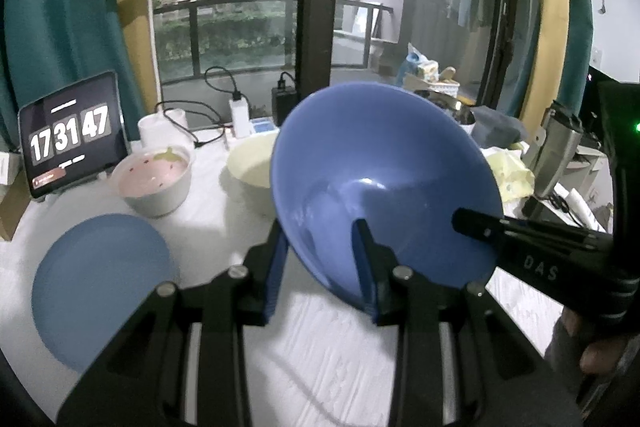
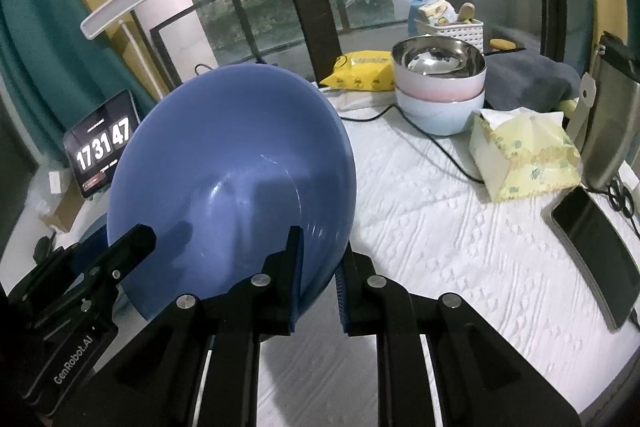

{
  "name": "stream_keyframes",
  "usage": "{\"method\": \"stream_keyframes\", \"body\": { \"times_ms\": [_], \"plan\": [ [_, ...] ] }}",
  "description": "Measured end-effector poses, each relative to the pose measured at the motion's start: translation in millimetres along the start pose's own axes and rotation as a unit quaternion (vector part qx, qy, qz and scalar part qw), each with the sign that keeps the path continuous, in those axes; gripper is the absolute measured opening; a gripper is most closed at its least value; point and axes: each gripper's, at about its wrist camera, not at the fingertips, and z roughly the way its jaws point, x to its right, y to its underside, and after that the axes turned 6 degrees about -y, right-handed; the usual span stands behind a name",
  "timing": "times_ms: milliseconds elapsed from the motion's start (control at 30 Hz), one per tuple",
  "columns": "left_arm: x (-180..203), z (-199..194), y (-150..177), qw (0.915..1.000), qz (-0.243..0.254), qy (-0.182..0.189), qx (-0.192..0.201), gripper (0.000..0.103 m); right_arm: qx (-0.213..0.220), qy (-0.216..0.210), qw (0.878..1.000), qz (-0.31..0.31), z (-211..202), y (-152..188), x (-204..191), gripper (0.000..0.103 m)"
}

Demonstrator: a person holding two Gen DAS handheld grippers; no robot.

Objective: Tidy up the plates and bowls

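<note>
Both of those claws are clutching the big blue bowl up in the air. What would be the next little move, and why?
Probably carry the blue bowl left and lower it onto the blue plate. The left gripper and right gripper each pinch its rim, it hangs tilted above the white tablecloth, and the plate lies bare, matching in colour. That is only a guess.

**Blues and Pastels Showing Across the White Table**

The big bowl (image 1: 384, 179) is showing solid blue inside, between black fingers (image 1: 370, 267) padded in blue. A flat plate (image 1: 100, 287) near the table's left edge is showing a duller blue. The white tablecloth (image 2: 460, 247) is carrying a raised woven pattern. Toward the far edge, a white bowl (image 1: 154, 183) is showing a pink inside with small dark specks, beside a pale yellow bowl (image 1: 250, 163). A pink bowl (image 2: 438, 77) with a silver lining is sitting on a light blue bowl (image 2: 436, 115). The tissue pack (image 2: 524, 159) is wearing pale yellow with green motifs.
</note>
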Motion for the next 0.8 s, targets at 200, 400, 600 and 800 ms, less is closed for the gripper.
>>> {"method": "stream_keyframes", "body": {
  "times_ms": [200,400,600,800],
  "plan": [
    [-12,-11,11,0.9999,-0.01,-0.005,-0.002,0.033,-0.013,-0.006,1.0,-0.003,-1,9,-14,0.016],
    [-22,-15,22,0.9997,-0.018,-0.011,-0.011,0.033,-0.029,-0.009,1.0,-0.006,2,19,-26,0.017],
    [-35,-20,32,0.9994,-0.027,-0.015,-0.017,0.033,-0.046,-0.014,0.999,-0.006,6,29,-38,0.018],
    [-42,-23,40,0.999,-0.034,-0.016,-0.023,0.033,-0.064,-0.015,0.998,-0.007,11,37,-46,0.02]
  ]
}}
